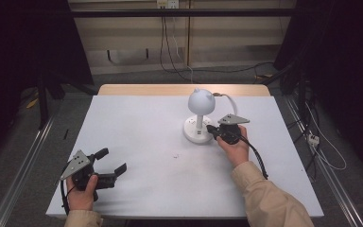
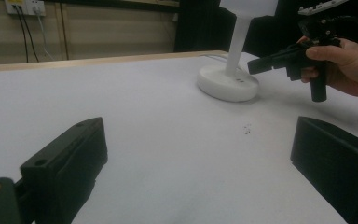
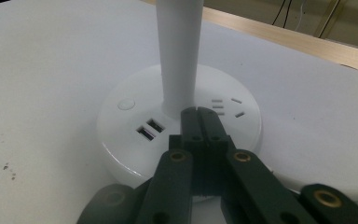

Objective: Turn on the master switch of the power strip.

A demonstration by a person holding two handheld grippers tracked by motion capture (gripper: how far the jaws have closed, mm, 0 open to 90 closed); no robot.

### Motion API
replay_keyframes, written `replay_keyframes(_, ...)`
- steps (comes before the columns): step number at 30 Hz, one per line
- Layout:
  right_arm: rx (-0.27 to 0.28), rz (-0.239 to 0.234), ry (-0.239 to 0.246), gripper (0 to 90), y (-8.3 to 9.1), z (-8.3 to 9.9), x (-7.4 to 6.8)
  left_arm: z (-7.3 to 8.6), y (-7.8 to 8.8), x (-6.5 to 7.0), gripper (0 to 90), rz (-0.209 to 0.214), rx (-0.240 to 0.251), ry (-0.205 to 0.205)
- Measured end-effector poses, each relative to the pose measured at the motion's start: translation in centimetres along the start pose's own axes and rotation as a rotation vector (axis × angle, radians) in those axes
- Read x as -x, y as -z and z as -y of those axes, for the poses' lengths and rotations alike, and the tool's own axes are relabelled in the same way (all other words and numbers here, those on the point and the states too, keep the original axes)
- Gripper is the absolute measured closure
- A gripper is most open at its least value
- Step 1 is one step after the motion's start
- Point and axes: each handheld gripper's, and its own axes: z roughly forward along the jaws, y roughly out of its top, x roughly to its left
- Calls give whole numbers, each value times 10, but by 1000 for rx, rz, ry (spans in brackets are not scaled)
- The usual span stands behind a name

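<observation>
A white desk lamp with a round head, a thin stem and a disc base stands on the white table, right of centre. Its base carries a round button, two USB ports and socket slots. My right gripper is shut with nothing in it, its tips over the base just in front of the stem; it appears as well in the left gripper view. My left gripper rests open near the front left edge, its jaws spread wide over bare table.
A small dark speck mark lies on the table in front of the lamp. A white cable runs from behind the lamp. Dark frames and floor cables surround the table; a wooden edge runs along the far side.
</observation>
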Motion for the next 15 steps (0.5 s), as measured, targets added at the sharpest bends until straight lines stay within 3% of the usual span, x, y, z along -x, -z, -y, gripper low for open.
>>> replay_keyframes(15,-5,-3,14,900,-4,3,0,0,2,0,33,-4,4,2)
